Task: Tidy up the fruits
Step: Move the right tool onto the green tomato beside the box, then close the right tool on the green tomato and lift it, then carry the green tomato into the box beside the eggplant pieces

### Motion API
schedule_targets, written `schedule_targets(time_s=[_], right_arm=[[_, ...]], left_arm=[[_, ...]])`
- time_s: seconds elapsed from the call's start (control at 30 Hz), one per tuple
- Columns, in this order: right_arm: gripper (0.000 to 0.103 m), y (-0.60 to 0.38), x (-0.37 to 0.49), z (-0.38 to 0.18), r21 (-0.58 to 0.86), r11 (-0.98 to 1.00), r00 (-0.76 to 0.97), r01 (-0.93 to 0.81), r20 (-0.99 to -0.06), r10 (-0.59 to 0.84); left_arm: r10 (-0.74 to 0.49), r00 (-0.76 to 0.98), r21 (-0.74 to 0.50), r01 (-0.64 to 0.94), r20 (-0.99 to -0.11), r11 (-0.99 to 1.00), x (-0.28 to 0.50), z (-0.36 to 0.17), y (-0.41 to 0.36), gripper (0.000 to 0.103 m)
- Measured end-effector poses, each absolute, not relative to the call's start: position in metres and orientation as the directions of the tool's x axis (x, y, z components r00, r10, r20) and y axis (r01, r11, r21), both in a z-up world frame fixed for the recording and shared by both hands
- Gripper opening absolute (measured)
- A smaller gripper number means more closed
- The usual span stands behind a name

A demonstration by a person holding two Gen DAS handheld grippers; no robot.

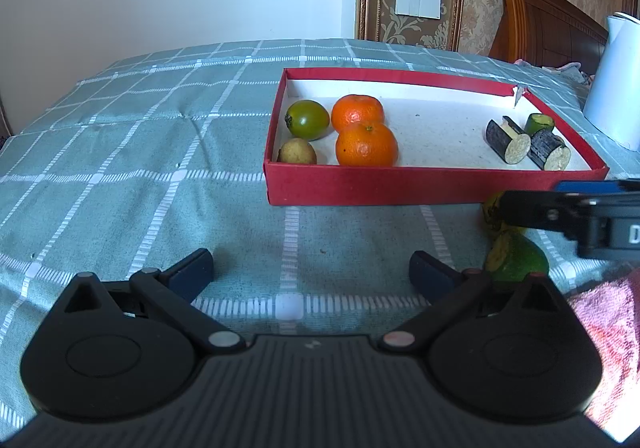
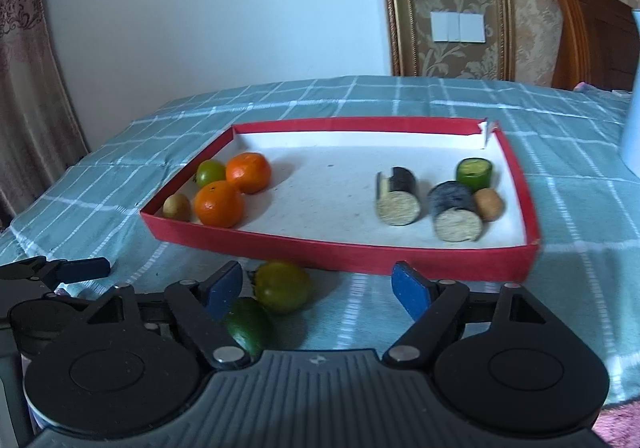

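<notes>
A shallow red box (image 1: 376,184) (image 2: 344,254) lies on the checked cloth. Its left end holds two oranges (image 1: 366,144) (image 2: 219,204), a green round fruit (image 1: 307,120) (image 2: 210,173) and a small tan fruit (image 1: 297,152) (image 2: 177,206). Its right end holds dark cut cane pieces (image 1: 508,140) (image 2: 398,196), a green piece (image 2: 474,172) and a small brown fruit (image 2: 489,204). Two green fruits (image 2: 282,286) (image 2: 246,324) lie on the cloth before the box; one also shows in the left wrist view (image 1: 516,260). My left gripper (image 1: 310,272) is open and empty. My right gripper (image 2: 318,290) is open just above those fruits.
A white jug (image 1: 616,84) stands right of the box. A wooden headboard (image 1: 548,20) and patterned wall are behind. A pink towel (image 1: 604,324) lies at the near right. The table's left edge drops off by a curtain (image 2: 28,96).
</notes>
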State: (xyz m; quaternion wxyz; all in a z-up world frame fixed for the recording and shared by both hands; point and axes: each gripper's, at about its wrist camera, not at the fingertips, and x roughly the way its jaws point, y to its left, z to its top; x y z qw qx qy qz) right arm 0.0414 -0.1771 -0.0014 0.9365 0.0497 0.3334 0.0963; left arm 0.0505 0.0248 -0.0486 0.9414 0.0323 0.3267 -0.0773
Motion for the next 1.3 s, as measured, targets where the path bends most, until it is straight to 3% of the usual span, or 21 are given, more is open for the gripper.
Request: schedule_targets(time_s=[0.27,0.33,0.4,0.67,1.3], right_arm=[[0.063,-0.165,0.059,-0.014,0.188,0.970,0.711,-0.157,-0.660,0.243],[0.061,-0.163,0.058,-0.014,0.186,0.970,0.718,-0.157,-0.652,0.241],[0.050,-0.163,0.058,-0.015,0.199,0.965,0.717,-0.172,-0.646,0.261],[0.039,-0.158,0.053,-0.015,0.165,0.972,0.756,-0.166,-0.612,0.233],[0.037,-0.206,0.030,0.017,0.203,0.977,0.833,-0.070,-0.527,0.169]], left_arm=[[-0.124,0.775,0.010,0.166,-0.620,0.986,0.051,-0.049,0.025,0.103],[-0.124,0.775,0.010,0.166,-0.620,0.986,0.051,-0.049,0.025,0.103],[-0.124,0.775,0.010,0.166,-0.620,0.986,0.051,-0.049,0.025,0.103],[-0.124,0.775,0.010,0.166,-0.620,0.986,0.051,-0.049,0.026,0.103],[-0.124,0.775,0.011,0.166,-0.620,0.986,0.051,-0.049,0.026,0.103]])
